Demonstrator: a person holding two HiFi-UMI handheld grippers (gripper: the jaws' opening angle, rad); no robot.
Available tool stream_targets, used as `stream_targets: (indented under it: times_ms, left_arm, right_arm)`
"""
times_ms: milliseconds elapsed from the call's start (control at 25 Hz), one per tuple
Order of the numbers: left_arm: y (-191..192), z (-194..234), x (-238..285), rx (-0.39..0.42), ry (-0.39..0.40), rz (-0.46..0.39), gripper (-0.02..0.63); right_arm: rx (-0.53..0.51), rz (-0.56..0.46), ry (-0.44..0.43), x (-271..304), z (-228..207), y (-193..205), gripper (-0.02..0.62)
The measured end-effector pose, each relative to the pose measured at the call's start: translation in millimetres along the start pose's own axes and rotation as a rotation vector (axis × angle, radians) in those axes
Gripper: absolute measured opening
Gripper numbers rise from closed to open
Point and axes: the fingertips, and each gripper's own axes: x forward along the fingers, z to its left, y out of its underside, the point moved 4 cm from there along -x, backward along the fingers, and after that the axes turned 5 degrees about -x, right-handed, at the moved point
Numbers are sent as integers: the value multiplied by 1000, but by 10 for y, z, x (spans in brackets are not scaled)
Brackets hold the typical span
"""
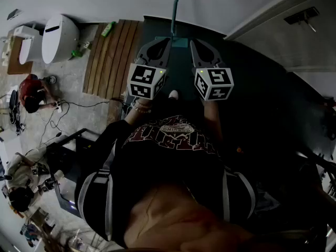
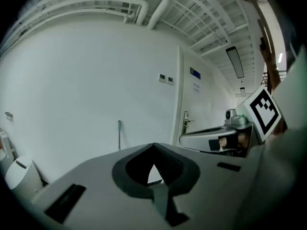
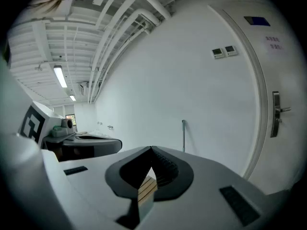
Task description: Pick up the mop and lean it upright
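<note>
The mop stands upright against the white wall ahead of me. Its thin teal handle rises from a flat head on the dark floor. The left gripper view shows the handle beyond the jaws, and so does the right gripper view. My left gripper and right gripper are held side by side just short of the mop head, apart from the mop. Both point slightly down. The left gripper's jaws meet at the tip with nothing between them. The right gripper is shut and empty too.
A slatted wooden board lies on the floor to the left, with a green bottle and a white rounded fixture beyond it. A crouching person in red and cables are at far left. A door is right of the mop.
</note>
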Motion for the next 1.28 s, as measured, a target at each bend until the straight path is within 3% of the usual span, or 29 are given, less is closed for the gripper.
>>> stream_targets:
  times_ms: [440,880,1280]
  left_arm:
    - [43,-72,98,3,-20,2,40]
    - [129,-48,102,-34,-95,-2,40]
    - [100,197,118,-44,-104,5,40]
  right_arm:
    - [2,-12,-18,-8,-132,30,18]
    - [-15,-3,-65,34,-250,69,18]
    - [-20,16,-85,263,-156,44,18]
